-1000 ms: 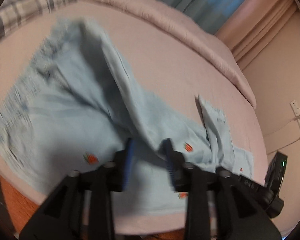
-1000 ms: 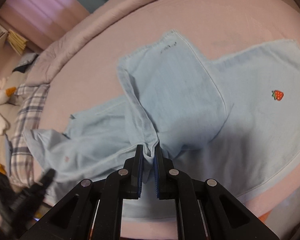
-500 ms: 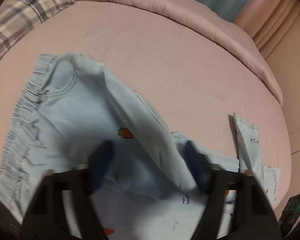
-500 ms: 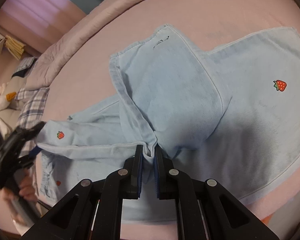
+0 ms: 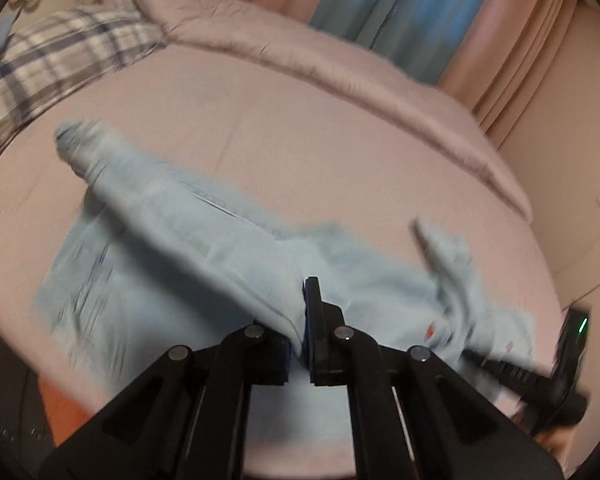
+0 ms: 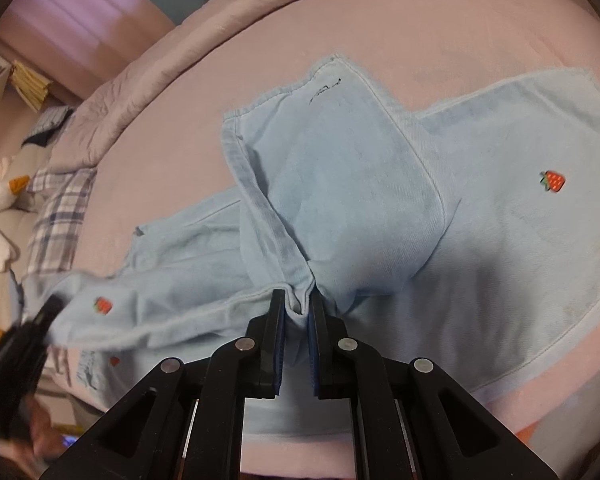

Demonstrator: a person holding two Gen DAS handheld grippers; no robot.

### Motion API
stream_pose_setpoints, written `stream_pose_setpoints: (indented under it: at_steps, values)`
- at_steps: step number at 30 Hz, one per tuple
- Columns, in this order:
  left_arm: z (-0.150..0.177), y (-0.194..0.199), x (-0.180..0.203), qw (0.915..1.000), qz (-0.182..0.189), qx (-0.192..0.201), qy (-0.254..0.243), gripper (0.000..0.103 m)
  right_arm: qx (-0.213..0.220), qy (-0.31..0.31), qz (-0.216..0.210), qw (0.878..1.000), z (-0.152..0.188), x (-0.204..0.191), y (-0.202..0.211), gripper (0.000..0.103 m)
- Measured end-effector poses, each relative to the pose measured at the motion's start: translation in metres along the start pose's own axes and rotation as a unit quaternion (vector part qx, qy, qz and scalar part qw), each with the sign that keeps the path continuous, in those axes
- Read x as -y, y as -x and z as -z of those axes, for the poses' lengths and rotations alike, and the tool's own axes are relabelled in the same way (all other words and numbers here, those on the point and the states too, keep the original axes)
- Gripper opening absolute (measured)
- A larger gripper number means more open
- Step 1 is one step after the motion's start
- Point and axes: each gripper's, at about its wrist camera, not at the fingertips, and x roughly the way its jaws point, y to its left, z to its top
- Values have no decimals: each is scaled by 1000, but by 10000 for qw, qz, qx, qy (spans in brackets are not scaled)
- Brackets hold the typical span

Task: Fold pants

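Light blue pants [image 6: 380, 208] lie spread on a pink bed [image 6: 480, 20], one leg folded back over the other. The right hand-held gripper [image 6: 297, 312] enters from 6 o'clock, angled steeply downward, its jaws pinching a bunched fold of the cloth at the crotch; the flat leg bearing a strawberry patch [image 6: 553, 181] runs toward 3 o'clock, the folded leg toward 12 o'clock. In the left wrist view the left hand-held gripper [image 5: 300, 320] has just been closing and is now pressed together on a ridge of the pants [image 5: 188, 248], which rises from its tips toward 10 o'clock; the cloth is motion-blurred. Open sheet surrounds the garment from 9 through 2 o'clock up to the rolled duvet [image 5: 300, 52] along the far edge; a plaid pillow [image 5: 48, 56] sits at 10 o'clock. The near bed edge lies just under both tools.
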Motion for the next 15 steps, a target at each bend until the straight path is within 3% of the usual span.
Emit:
stream_pose_setpoints:
  at_steps: [3,5,7,11,15]
  values:
    - [26,-23,-18,9975,-154,-625,284,8,0,4,33,10000,0,1,-3,8]
    - [34,-32,-31,9940,-52,-906,617,11,-29,-16,41,10000,0,2,-6,8]
    - [33,-30,-39,9924,109,-922,812,14,-44,-2,53,10000,-1,1,-7,8]
    - [20,-16,-49,9938,46,-630,911,36,-67,-35,-9,10000,-2,2,-7,8]
    - [10,-10,-71,9895,113,-592,1314,46,-57,-94,-41,9999,-1,5,-6,8]
